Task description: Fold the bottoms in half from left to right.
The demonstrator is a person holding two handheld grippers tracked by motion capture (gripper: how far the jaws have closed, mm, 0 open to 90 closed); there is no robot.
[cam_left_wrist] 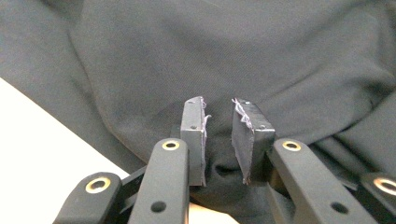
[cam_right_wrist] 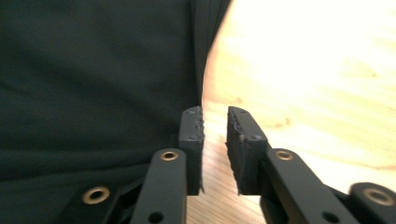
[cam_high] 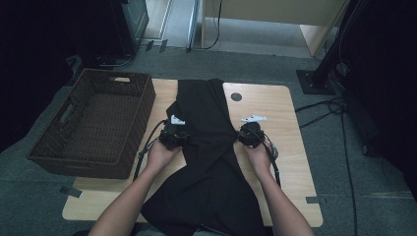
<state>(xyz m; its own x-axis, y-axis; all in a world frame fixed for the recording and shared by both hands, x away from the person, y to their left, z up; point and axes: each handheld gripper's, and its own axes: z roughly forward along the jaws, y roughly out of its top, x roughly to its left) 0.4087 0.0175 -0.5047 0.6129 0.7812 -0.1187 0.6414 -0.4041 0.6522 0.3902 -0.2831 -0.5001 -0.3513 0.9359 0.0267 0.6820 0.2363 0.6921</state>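
1. The left claw (cam_left_wrist: 218, 135) stood slightly parted, released, with a narrow gap between its pads; frayed threads clung to the pad edges. Black cloth bunched just beneath and behind the gap, but nothing was pinched.
2. The right claw (cam_right_wrist: 215, 144) was likewise loosened, its pads a little apart over bare wood, right at the edge of the black garment (cam_right_wrist: 93, 84), gripping nothing.
3. No brand, label or writing could be read anywhere on the claws, the cloth or the desk.
4. From the high view, the left hand (cam_high: 162, 152) held its claw (cam_high: 173, 138) at the garment's left edge, and the right hand (cam_high: 258, 156) held its claw (cam_high: 251, 133) at the right edge, both about midway along the cloth. The forearms came in from the near side, angled inward, wrists roughly level with each other.
5. The black garment (cam_high: 206, 147) lay lengthwise down the middle of the wooden desk (cam_high: 290, 147), narrowed between the two claws, its near end hanging over the near edge.
6. A brown woven basket (cam_high: 93, 123) sat at the desk's left side, just beside the garment.
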